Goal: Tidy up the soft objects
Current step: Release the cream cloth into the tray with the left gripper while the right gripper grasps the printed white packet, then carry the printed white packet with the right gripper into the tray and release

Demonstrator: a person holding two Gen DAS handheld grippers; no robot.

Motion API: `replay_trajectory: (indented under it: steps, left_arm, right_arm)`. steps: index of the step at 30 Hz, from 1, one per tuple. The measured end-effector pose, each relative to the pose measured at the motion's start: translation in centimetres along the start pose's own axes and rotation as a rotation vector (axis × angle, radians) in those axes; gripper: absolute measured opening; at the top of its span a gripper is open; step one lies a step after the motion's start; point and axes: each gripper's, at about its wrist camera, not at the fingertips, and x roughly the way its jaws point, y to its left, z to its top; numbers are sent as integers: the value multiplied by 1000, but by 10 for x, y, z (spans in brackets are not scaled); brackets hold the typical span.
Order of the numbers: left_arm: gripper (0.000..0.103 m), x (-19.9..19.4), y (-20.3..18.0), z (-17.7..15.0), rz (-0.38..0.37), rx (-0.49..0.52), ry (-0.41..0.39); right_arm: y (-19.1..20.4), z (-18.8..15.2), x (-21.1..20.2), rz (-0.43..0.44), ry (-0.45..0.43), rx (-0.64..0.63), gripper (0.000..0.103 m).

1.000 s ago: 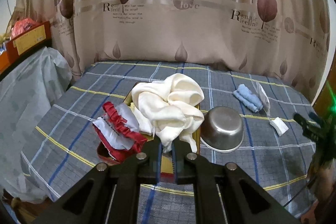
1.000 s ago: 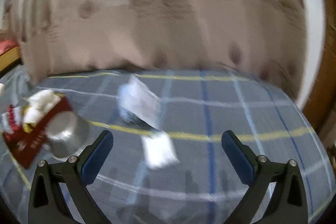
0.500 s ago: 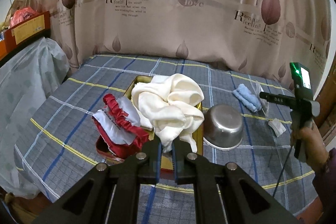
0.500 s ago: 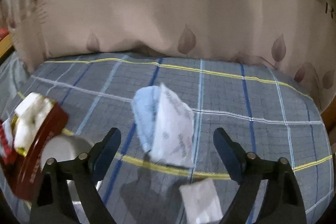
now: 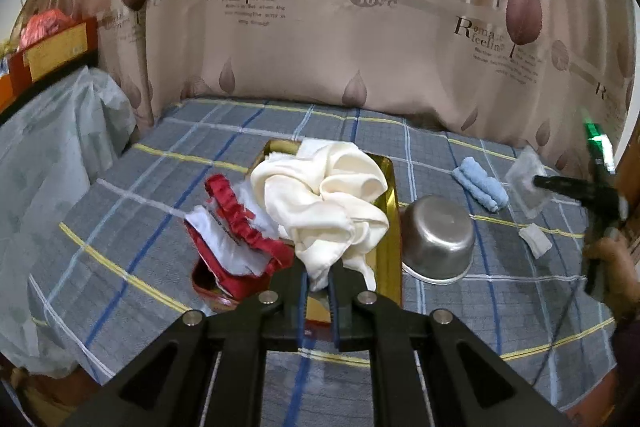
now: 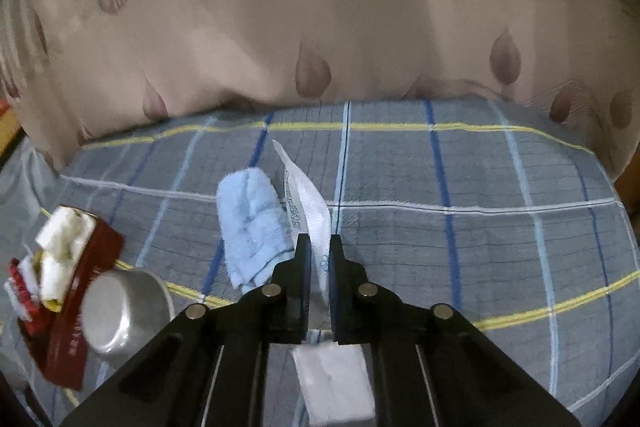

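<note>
Cloth [image 5: 324, 203], the cream one, is sitting pinched by its lowest fold in my left gripper [image 5: 318, 277], nearest of all, while the rest of it is heaping over the gold tin [image 5: 390, 227]. Those jaws are staying clenched on it, as they were 1 second ago. A red and white piece [image 5: 236, 231] is draping over the tin's left edge, and a steel bowl [image 5: 438, 241] is lying just beside the tin on the right.

My right gripper [image 6: 319, 263] is what is changing: 1 second ago its jaws were standing wide over the bed, and they have just been closing, so now they are grasping the clear packet [image 6: 306, 203] edge-on between the pads. I judge that the pick is made and the packet is ready to lift. A white pad [image 6: 334, 383] is lying on the plaid sheet [image 6: 460, 227] under that gripper, and the blue towel [image 6: 250, 223] is touching the packet's left side, so it may be dragging along.

Farther off, the curtain [image 5: 320, 27] is closing the back.
</note>
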Motion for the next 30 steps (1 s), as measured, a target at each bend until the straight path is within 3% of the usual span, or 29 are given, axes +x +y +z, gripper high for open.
replay_trajectory:
  steps: [3,10,21,25,30]
  left_arm:
    - [11,3,1,4,-27,31,-4]
    - [11,36,-3,2,-102,82,76]
    - [11,76,-13,1,-125,123,124]
    - [17,86,-13,-2,-125,120,142]
    - [39,88,-14,-7,-97,123,153]
  right_arm:
    - [-12,-6,-30,55,-46,44,7]
    - [-22,-33,-90,185,-116,125,7]
    - [4,-50,-122,274,-140,105,7]
    - [17,-52,-126,295,-137,87,7]
    - [29,-53,-127,322,-133,77,7]
